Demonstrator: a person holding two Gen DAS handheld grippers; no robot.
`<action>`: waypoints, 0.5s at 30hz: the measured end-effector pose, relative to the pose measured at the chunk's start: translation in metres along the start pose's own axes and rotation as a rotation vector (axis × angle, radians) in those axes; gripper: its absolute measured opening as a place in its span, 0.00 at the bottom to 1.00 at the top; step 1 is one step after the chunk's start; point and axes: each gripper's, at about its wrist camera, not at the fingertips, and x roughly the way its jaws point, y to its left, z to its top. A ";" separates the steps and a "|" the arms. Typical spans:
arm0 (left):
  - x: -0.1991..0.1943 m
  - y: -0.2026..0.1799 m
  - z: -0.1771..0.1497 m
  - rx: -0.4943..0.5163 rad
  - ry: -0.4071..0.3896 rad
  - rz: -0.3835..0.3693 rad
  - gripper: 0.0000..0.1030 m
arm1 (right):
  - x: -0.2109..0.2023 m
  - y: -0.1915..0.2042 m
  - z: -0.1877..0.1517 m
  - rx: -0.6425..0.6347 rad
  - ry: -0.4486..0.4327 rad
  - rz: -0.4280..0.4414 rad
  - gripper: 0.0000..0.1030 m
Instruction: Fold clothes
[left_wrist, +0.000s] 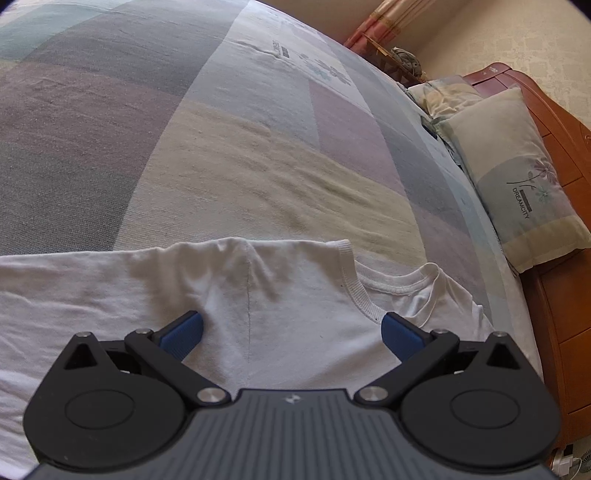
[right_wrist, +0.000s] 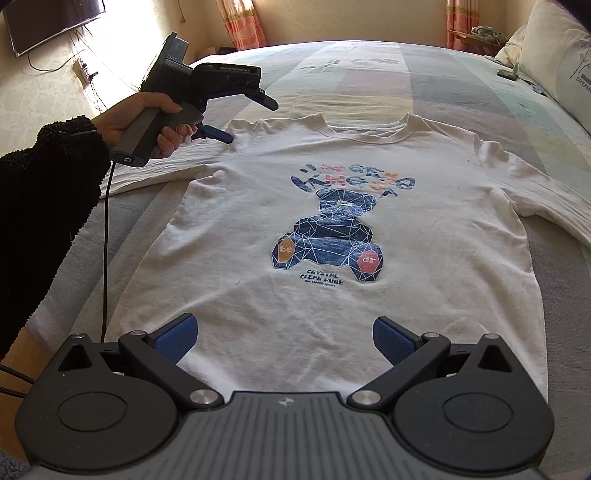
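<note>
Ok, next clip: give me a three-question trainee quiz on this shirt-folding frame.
1. True or false: the white T-shirt lies print side up on the bed.
2. The left gripper hovers at which part of the shirt? A) bottom hem B) shoulder beside the collar C) far sleeve cuff
3. Fill in: the right gripper is ____ and holds nothing.

Key: 1 true; 2 B; 3 open

Patchwork-covered bed (right_wrist: 424, 74); pillows (left_wrist: 517, 177); wooden headboard (left_wrist: 554, 122); striped curtains (right_wrist: 240, 22); wall-mounted television (right_wrist: 48, 22)

One T-shirt (right_wrist: 332, 229), two pillows (left_wrist: 517, 177)
</note>
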 end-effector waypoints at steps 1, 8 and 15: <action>0.003 0.001 0.002 -0.003 -0.002 0.010 0.99 | 0.001 -0.002 0.000 0.005 0.001 -0.005 1.00; 0.022 0.014 0.027 -0.026 -0.093 0.068 0.99 | 0.005 -0.009 -0.001 0.027 0.014 -0.008 1.00; 0.014 0.004 0.024 0.013 -0.089 0.031 0.99 | -0.002 -0.011 0.000 0.025 -0.007 -0.016 1.00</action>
